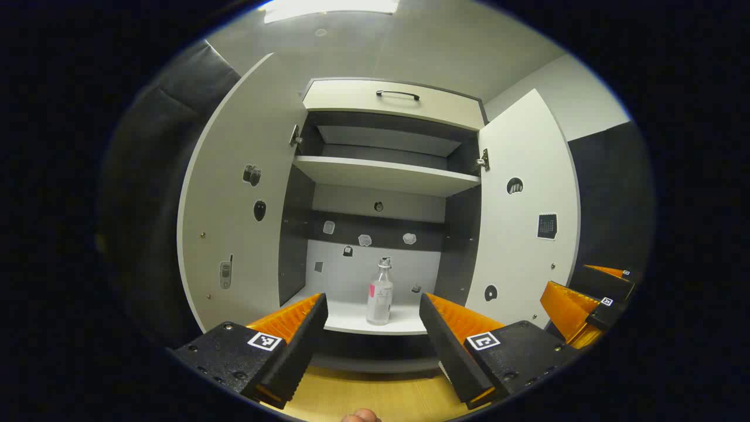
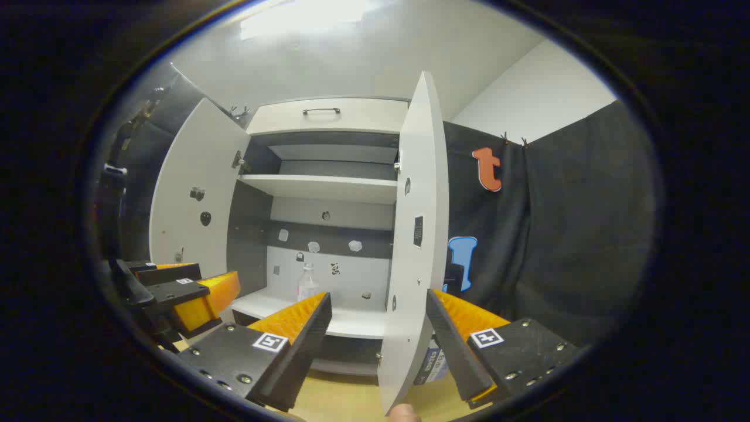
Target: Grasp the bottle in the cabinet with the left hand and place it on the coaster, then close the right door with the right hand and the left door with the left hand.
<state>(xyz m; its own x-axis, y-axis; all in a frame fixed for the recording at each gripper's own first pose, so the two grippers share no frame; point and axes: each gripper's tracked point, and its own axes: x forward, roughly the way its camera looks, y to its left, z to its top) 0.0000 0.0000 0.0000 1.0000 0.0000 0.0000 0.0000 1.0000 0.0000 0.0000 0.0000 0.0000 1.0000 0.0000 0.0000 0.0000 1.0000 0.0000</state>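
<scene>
I hold the left gripper (image 1: 373, 313) in front of the open cabinet (image 1: 389, 176), its fingers spread wide with nothing between them. Through the gap I see the bottle (image 1: 379, 293) standing upright on the lower shelf (image 1: 351, 319), near the shelf's front edge and apart from both side walls. The bottle is clear, with a pump-type cap and a label carrying a pink mark. It is well beyond the fingertips; no contact exists.

Both doors stand open. In the left gripper view, the left door (image 1: 234, 217) swings out to one side and the right door (image 1: 521, 211) to the other. Small stickers are fixed to the door faces and to the cabinet's back panel. An upper shelf (image 1: 384, 174) sits above the bottle, and a drawer front with a dark handle (image 1: 397, 94) tops the cabinet.

The right gripper (image 2: 378, 319) is also released, fingers wide apart. In the right gripper view, the edge of the right door (image 2: 413, 234) stands between its fingers, but neither finger presses on it. The bottle (image 2: 306, 284) appears farther back on the shelf, and the left gripper (image 2: 193, 296) shows at the lower left.

A wooden surface (image 1: 375, 398) lies below the cabinet.
</scene>
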